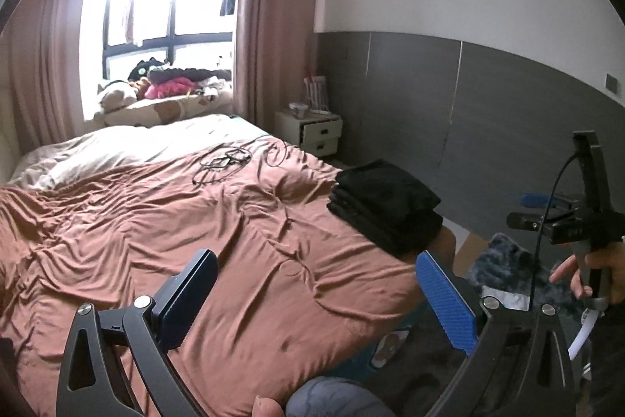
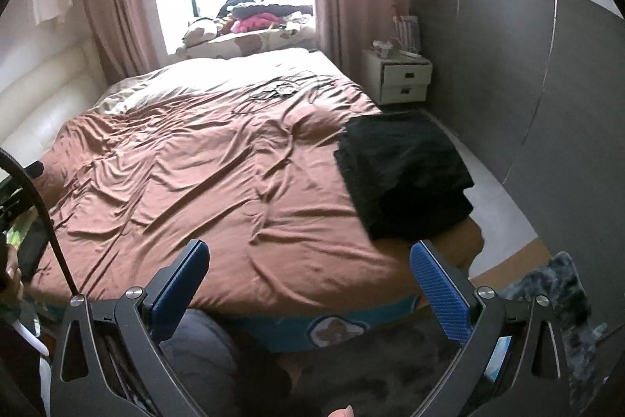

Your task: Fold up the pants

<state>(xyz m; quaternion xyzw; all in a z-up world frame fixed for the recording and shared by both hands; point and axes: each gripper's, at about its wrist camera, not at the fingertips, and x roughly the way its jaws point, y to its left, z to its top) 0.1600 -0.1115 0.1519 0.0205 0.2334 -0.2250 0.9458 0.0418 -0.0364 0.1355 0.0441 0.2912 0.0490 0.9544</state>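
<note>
On the bed's point(image 2: 203, 163) near right corner the black pants point(image 2: 402, 174) lie folded in a stack; both grippers, left point(image 1: 316, 296) and right point(image 2: 308, 284), hover wide and empty, so folding looks finished and only withdrawal likely remains.

1. The folded black pants point(image 2: 402, 174) are soft with blur in the right wrist view, so their layers cannot be counted there.
2. The window point(image 1: 164, 6) is blown out by light; what is outside cannot be told.
3. The pile on the windowsill point(image 1: 168, 81) is too small to name piece by piece.
4. The items on the nightstand point(image 1: 308, 126) are too small to identify.
5. The thin black cables point(image 1: 230, 159) on the bedspread point(image 1: 156, 221) lie around a small object that cannot be made out.
6. The right gripper point(image 1: 586, 217) is seen only from the side in the left wrist view.
</note>
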